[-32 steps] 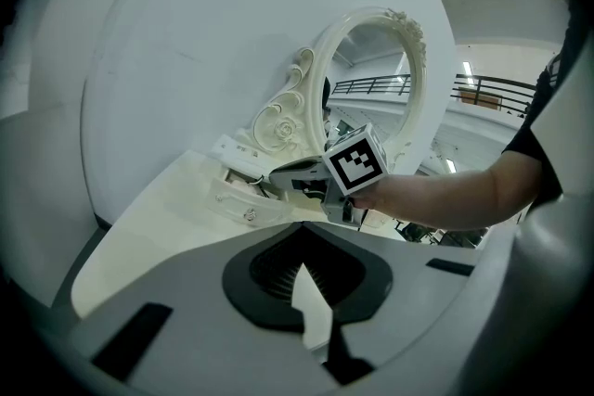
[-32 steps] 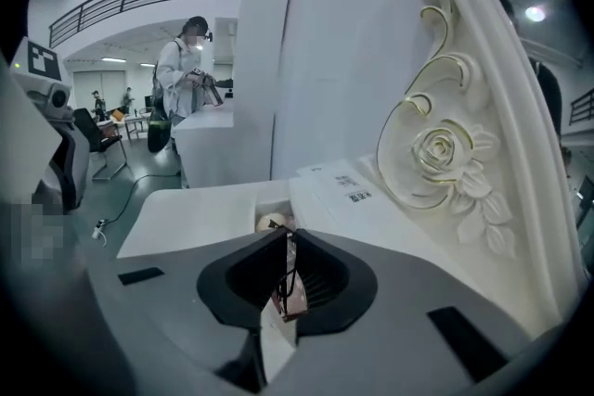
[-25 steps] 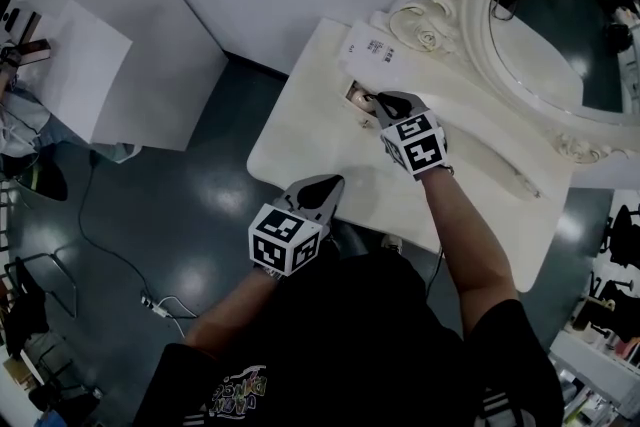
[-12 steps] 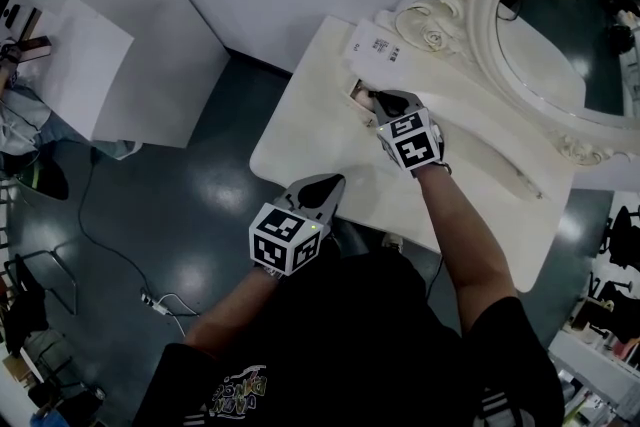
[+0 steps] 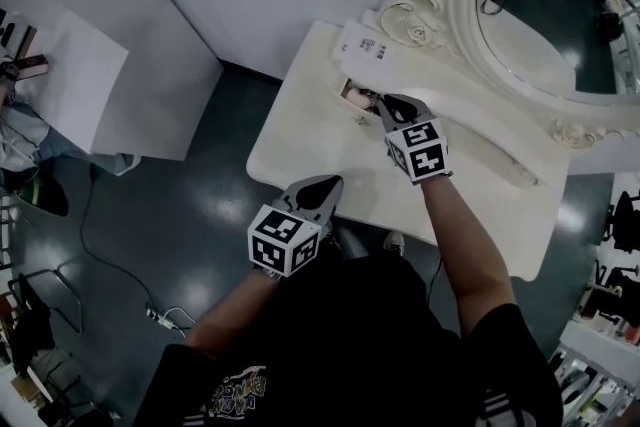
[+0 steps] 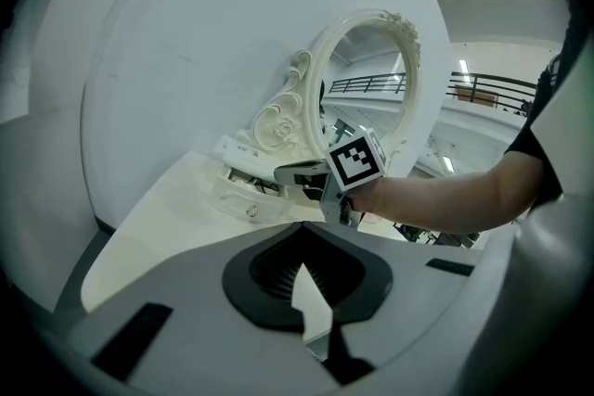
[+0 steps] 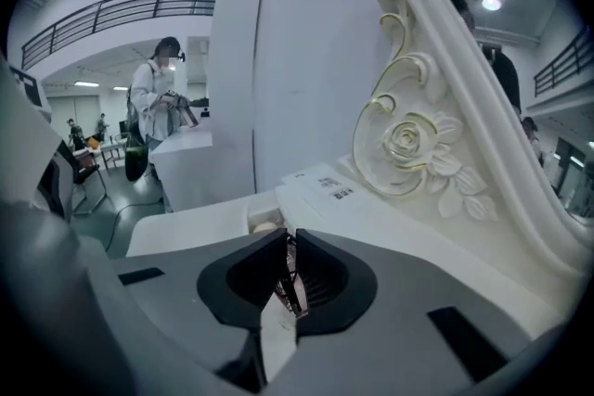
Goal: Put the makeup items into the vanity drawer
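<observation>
The right gripper point(image 5: 386, 104) pinches a thin dark makeup item point(image 7: 290, 278) beside the open drawer point(image 5: 352, 96) at its eleven o'clock. The left gripper point(image 5: 328, 185), at its seven o'clock, is pressed together and empty.

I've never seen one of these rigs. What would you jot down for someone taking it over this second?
Left gripper: jaws together, empty, held near the vanity table's front edge.
Right gripper: jaws shut on a slim dark item, at the open drawer.
Done: drawer open; a pale round item lies inside.
To do: likely release the slim item into the drawer, then close it.
</observation>
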`<state>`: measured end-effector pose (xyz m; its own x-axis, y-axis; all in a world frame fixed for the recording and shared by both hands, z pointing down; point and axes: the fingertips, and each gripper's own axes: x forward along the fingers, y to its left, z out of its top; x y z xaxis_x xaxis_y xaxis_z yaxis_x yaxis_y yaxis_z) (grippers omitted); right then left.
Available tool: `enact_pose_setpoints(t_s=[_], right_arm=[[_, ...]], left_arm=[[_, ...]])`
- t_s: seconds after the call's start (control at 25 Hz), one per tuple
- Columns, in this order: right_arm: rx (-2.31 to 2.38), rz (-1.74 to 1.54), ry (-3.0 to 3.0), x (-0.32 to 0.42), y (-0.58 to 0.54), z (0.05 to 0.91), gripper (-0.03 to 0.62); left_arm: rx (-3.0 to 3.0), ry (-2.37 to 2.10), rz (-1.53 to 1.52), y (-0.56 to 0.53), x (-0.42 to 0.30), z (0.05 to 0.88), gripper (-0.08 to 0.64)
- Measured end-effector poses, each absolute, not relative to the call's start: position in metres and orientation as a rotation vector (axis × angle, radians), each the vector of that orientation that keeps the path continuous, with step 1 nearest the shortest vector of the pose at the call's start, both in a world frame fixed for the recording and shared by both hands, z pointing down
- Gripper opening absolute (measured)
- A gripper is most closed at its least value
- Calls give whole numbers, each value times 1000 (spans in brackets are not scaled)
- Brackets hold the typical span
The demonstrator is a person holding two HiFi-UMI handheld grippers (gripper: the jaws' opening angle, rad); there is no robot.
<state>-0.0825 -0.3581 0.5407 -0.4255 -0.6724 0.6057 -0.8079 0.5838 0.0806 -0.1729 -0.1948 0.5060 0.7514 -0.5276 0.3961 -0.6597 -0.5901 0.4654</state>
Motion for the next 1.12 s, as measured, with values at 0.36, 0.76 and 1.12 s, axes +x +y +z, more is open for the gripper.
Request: enact_pose_setpoints(t_s=[0.36,0.76,1.12], right_arm=[[1393,578,-2337,-30,-305,496,29],[1512,669,-2401,41,-205,458,29],[1499,685,-2459,85,-111,439,29]], left_arm=[[2444,-776,314,-184,-126,497,0],[2511,-688,334,-143,-42,481,0],[2541,-693,346,-87,22,466,0]])
